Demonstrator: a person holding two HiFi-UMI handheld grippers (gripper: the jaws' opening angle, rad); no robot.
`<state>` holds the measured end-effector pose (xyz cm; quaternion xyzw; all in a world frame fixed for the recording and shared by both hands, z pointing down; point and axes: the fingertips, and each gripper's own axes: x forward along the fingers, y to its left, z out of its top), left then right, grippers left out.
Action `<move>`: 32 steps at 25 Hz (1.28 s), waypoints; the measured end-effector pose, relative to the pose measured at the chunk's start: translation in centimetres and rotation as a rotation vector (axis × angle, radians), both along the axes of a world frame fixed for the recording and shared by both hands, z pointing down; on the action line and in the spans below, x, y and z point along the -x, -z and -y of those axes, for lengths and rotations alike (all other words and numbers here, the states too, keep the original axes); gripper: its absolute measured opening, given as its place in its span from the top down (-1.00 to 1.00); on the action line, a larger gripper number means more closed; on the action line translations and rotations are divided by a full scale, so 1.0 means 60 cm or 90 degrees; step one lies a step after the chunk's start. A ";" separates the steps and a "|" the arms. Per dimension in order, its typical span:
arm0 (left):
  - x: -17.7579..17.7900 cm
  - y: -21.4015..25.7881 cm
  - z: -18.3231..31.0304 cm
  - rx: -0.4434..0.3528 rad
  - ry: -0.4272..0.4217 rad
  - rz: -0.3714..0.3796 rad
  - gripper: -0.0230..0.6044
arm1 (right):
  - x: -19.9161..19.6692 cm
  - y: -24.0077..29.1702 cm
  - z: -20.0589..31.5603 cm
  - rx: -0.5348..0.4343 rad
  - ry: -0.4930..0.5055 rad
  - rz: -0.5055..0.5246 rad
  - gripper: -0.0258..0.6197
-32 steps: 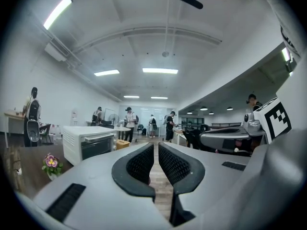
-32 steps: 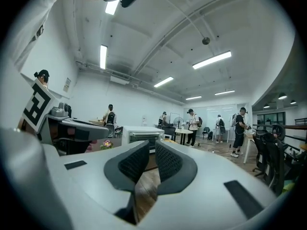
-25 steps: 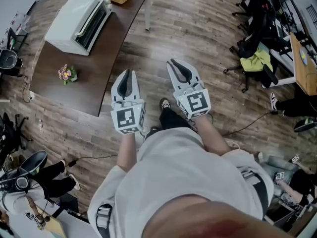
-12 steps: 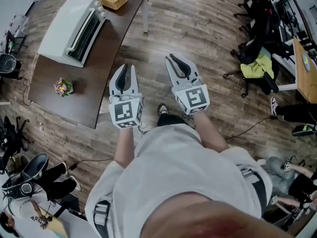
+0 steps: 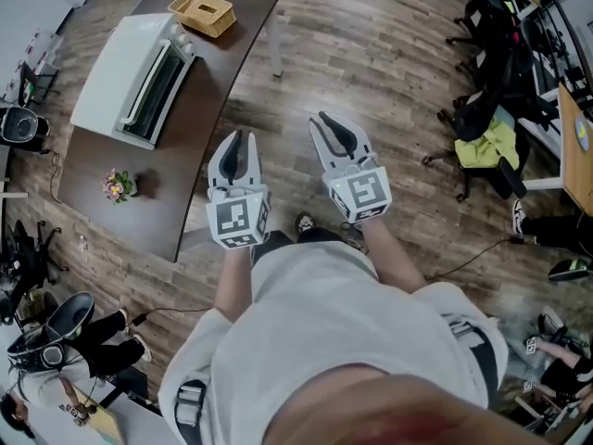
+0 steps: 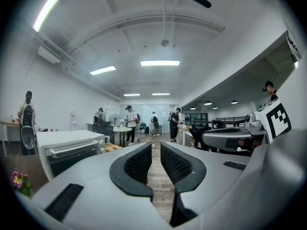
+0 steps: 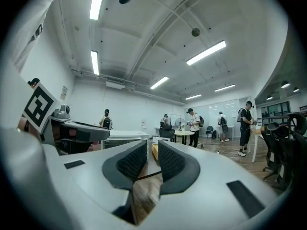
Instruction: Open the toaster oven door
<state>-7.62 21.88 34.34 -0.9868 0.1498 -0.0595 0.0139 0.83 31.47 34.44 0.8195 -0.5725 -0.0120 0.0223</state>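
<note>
Worktop [image 5: 190,151]: dark and curved, up and to the left in my head view, well apart from both tools.
Toaster oven [image 5: 116,63]: white, standing toward the worktop's far end. Its door [image 5: 156,86] was shut, with the handle bar along its top edge, and it faced the open floor.
Left tool [image 5: 238,139]: I held it about level over the floor, near the worktop's edge. Its jaws had just been opening to a narrow gap, with nothing between them.
Right tool [image 5: 324,121]: beside the left one, over bare floor. Its jaws had just been opening, a little wider than the left's, and were likewise empty.
Tan box [image 5: 201,13]: just beside the oven, at the far corner.
Flowers [image 5: 120,185]: alone at the near end.
Step, as I judged it: the approach, with no contact yet.
Next move, in my view: carry one tool to the handle with its jaws spread wider than the bar, close on the bar, then draw the door outward and down
</note>
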 end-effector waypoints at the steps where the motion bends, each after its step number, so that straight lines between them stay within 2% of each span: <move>1: -0.009 -0.003 0.001 0.000 0.002 0.002 0.77 | -0.010 -0.004 0.001 0.000 0.000 0.004 0.70; 7: -0.043 -0.012 0.023 -0.009 0.001 0.018 0.77 | -0.048 -0.008 0.022 -0.014 0.001 0.013 0.69; 13: -0.067 -0.027 0.072 0.003 0.007 0.016 0.77 | -0.071 -0.027 0.068 0.004 0.010 0.017 0.68; 21: -0.111 -0.021 0.200 -0.003 0.046 -0.002 0.77 | -0.118 -0.021 0.220 0.014 0.067 0.004 0.67; 29: -0.141 -0.008 0.345 0.004 0.079 0.001 0.77 | -0.151 -0.015 0.380 0.022 0.115 0.026 0.67; 32: -0.148 -0.005 0.398 0.024 0.096 -0.009 0.77 | -0.162 -0.012 0.434 0.026 0.129 0.029 0.67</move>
